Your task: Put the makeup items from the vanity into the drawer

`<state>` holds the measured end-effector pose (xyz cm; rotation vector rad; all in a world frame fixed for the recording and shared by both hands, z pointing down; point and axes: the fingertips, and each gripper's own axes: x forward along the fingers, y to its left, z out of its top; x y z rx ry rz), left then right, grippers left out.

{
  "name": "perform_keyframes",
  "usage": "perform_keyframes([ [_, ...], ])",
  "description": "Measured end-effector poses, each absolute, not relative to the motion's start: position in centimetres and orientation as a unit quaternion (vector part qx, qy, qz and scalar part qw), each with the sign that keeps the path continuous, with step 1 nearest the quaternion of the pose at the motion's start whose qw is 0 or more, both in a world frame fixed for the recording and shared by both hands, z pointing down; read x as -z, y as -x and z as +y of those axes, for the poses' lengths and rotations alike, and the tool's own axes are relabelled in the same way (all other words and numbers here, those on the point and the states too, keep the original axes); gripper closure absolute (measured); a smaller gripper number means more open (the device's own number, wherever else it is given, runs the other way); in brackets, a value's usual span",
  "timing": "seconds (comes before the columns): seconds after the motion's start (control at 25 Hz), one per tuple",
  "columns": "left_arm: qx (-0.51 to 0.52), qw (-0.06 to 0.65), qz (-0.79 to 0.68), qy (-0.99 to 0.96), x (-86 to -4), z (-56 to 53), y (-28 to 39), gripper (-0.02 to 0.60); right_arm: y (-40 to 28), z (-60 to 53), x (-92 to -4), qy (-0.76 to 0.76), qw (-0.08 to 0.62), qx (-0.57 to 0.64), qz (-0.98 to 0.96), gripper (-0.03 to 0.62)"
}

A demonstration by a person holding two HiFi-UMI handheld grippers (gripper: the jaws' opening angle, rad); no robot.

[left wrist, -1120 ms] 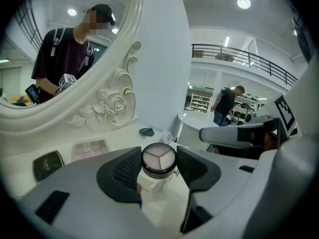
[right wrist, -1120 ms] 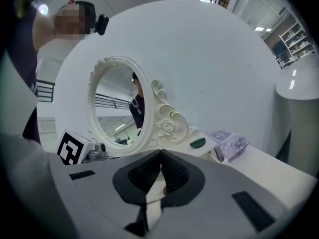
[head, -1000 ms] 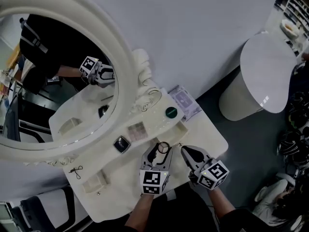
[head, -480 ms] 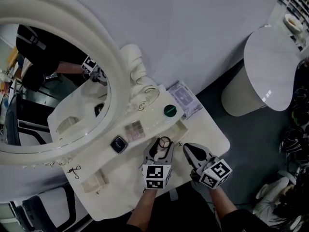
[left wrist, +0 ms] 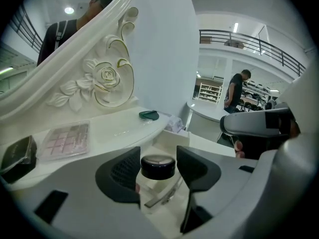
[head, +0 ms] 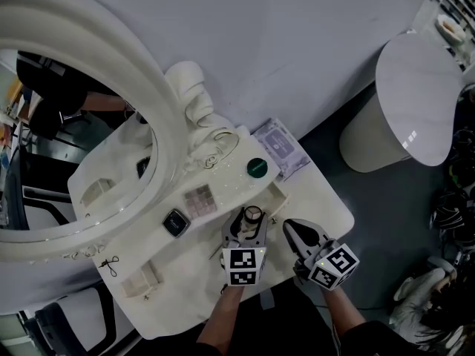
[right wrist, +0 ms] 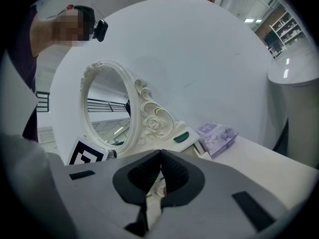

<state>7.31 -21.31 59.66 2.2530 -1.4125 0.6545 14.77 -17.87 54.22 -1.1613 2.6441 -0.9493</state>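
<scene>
Big picture first: the oval mirror (head: 82,147) fills the left of the head view, and the white vanity surface (head: 326,206) spreads out below it. At the right end of the raised shelf an open drawer (head: 279,193) sticks out towards the person. That is where everything is meant to go.

On to the goods. A purple pack (head: 280,148) lies at the back right corner. On the shelf sit three items in a row, well apart: an eyeshadow palette (head: 200,199) in the middle, a black compact (head: 176,222) to its left and a green compact (head: 257,167) to its right. None of them has gone in yet.

Now the action! The left gripper (head: 251,221) is clamped narrowly on a small clear jar with a black lid (left wrist: 157,167). Its own view shows one pad on each side of the lid, with the jar upright between them. The jar hangs just beside the drawer's near edge, and it looks to be over the opening or very close to it. The right gripper (right wrist: 160,156) waits just to the right with its jaws pressed together and nothing between them.

So this reads as the delivery step for the jar, early in the task. The next move calls for lowering the jar straight down, keeping it clear of the drawer wall. Then the jaws should spread only once its base is resting inside. After that, the nearest pick would be the green compact.
</scene>
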Motion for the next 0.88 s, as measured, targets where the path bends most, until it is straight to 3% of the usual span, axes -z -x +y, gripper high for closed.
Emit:
perform_keyframes([
  [0.64,-0.207,0.199,-0.513,-0.809,-58.4,-20.3,-5.7,0.355,-14.0,-17.3,-53.9,0.376,0.048,0.311,0.872,0.571],
  [0.88,-0.196,0.188,-0.513,-0.814,-56.2,-18.4,-5.1,0.455,-13.5,-16.5,-52.5,0.367,0.045,0.302,0.879,0.571],
])
